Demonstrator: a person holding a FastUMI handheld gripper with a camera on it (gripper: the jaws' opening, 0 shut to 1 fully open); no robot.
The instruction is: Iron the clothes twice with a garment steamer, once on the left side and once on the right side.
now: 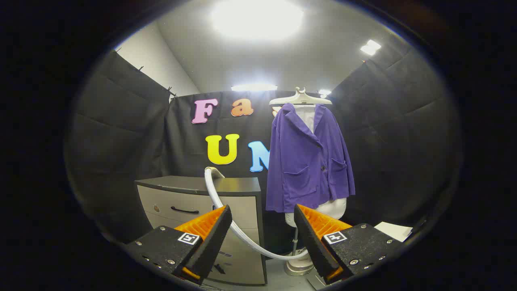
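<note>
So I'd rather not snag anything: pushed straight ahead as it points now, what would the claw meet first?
Probably the white hose curving across the gap of the open claw, then the cabinet edge; depth is unclear.

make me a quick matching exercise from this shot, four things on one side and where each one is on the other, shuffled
Things
1. purple jacket
2. steamer hose
3. drawer cabinet
4. gripper

Places
A. against the booth wall, beside the jacket stand
B. open, holding nothing, well short of the jacket
C. on a white hanger over a mannequin torso
D. curving from the cabinet top down to the stand base

Pairs: 1-C, 2-D, 3-A, 4-B
</note>
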